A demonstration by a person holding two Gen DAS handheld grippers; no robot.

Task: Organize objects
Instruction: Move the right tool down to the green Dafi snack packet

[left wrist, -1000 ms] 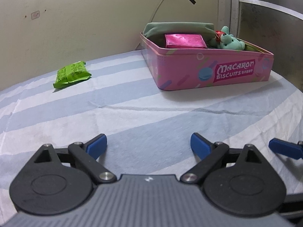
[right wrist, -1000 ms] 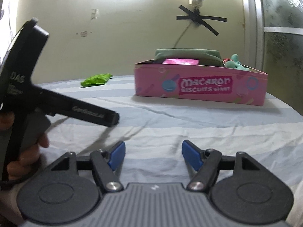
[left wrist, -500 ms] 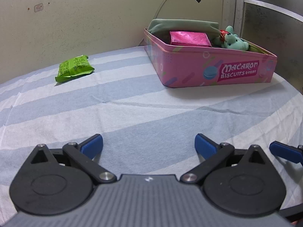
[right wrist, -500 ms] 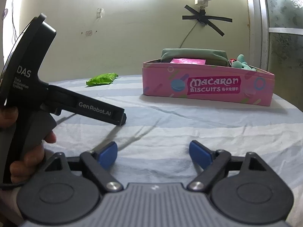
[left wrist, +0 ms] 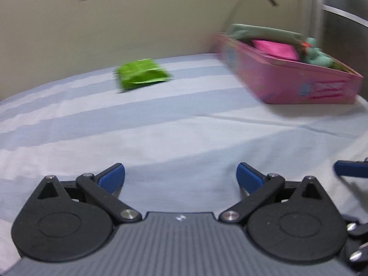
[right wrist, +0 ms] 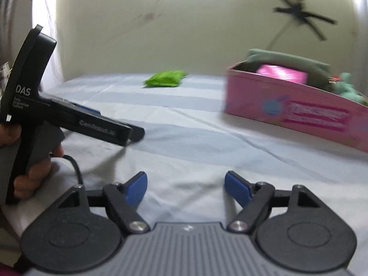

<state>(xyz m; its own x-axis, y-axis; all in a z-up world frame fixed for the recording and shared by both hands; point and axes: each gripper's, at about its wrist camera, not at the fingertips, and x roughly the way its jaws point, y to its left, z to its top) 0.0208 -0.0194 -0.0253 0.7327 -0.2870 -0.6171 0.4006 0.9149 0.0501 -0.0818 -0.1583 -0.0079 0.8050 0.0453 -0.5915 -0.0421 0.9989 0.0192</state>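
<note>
left wrist: low over bed, facing wall | right wrist: same | shared: pink tin (left wrist: 296, 85), green packet (left wrist: 142, 73)

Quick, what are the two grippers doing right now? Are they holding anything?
Left gripper: open wide, holding nothing.
Right gripper: open, jaws closing, nothing between them.

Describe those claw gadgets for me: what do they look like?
Each claw, the left claw and the right claw, has two blue fingertips on black linkage arms with silver pivots, mounted on a ribbed grey body. The right view shows the left one's black handle printed "DAS" in white, with a thin black cable.
</note>
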